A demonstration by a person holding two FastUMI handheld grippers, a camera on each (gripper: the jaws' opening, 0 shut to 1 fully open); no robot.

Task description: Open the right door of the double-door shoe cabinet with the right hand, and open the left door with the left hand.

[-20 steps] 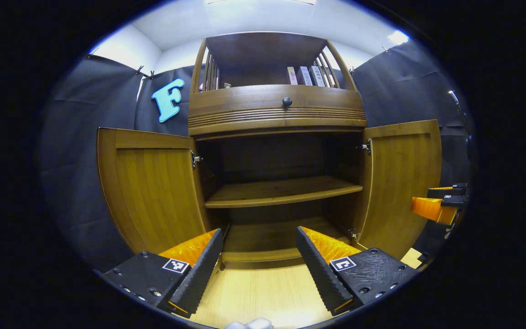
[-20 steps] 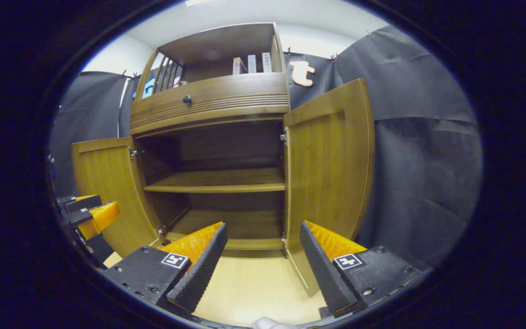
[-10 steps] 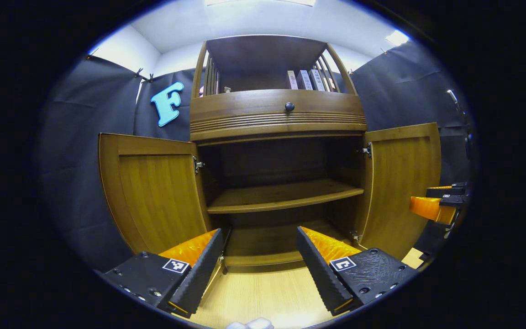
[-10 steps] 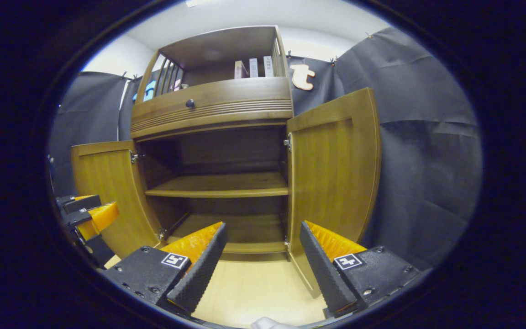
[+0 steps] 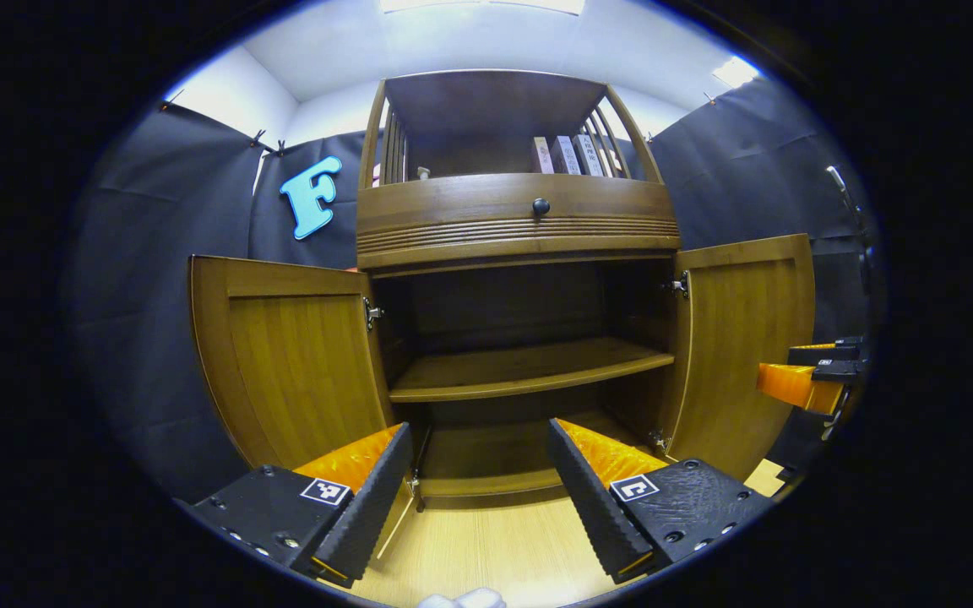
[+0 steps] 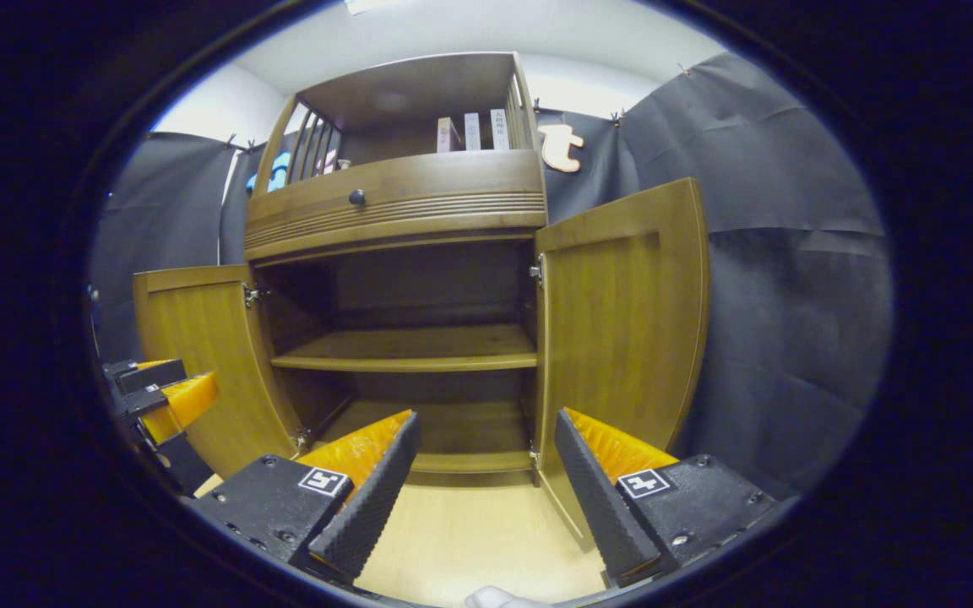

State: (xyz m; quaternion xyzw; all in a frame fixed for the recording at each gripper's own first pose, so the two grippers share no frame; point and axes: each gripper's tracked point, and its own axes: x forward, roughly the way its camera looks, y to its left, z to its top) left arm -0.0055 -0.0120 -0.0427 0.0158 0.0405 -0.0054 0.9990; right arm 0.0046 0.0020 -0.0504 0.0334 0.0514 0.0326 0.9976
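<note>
Left gripper view: a wooden shoe cabinet [image 5: 517, 228] stands on a pale floor [image 5: 486, 549] with both doors swung wide. The left door [image 5: 292, 359] hangs open from its hinge at the cabinet's left edge, the right door [image 5: 744, 338] from the right edge. Between them sit a bare shelf [image 5: 529, 371], a drawer with a round knob [image 5: 540, 206] above, and books [image 5: 567, 154] on top. The left gripper [image 5: 480, 439] is near the cabinet's bottom edge, fingers spread, pinching nothing. The right gripper [image 5: 807, 376] is just beside the right door's outer edge.

Right gripper view: the same cabinet [image 6: 398, 207], left door [image 6: 203, 355] and right door [image 6: 622, 317] open. The right gripper [image 6: 486, 426] has its fingers spread, empty, below the right door's hinge edge. The left gripper [image 6: 161, 397] is just in front of the left door; whether its fingers are apart cannot be told here
</note>
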